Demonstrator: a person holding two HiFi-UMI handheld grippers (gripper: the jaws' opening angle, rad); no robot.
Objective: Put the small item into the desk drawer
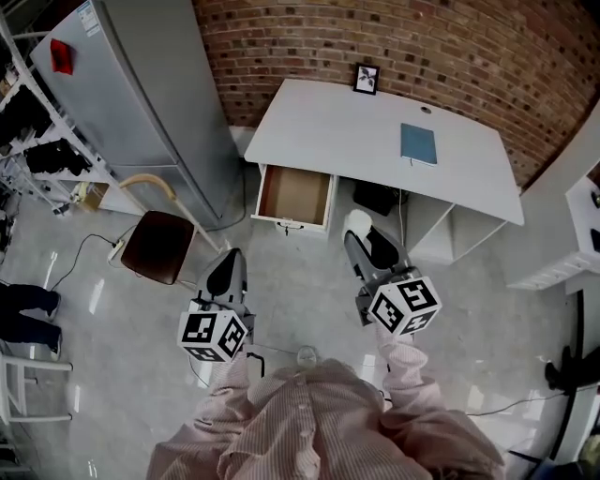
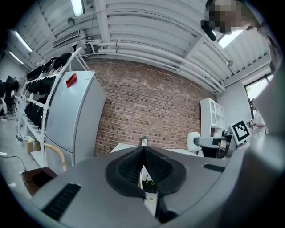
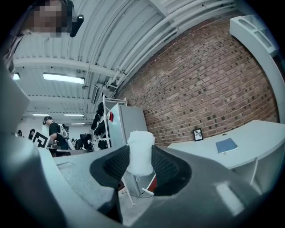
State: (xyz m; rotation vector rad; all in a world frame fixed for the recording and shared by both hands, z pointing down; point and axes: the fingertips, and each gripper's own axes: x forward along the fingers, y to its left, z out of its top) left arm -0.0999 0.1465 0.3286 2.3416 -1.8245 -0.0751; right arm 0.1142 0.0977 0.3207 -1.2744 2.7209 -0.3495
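Right tool [image 1: 355, 236] clamps white roll [image 3: 140, 151], drawer [image 1: 294, 195] open

You are seeing no readable text: the white label [image 1: 88, 19] at the top edge of the fridge [image 1: 141, 103] is showing print too small to make out.

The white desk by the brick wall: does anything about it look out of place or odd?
Only its wooden-bottomed drawer, pulled out at the white desk's left end with nothing visible inside. The blue notebook lies flat and the small framed picture stands upright; nothing spilled or damaged.
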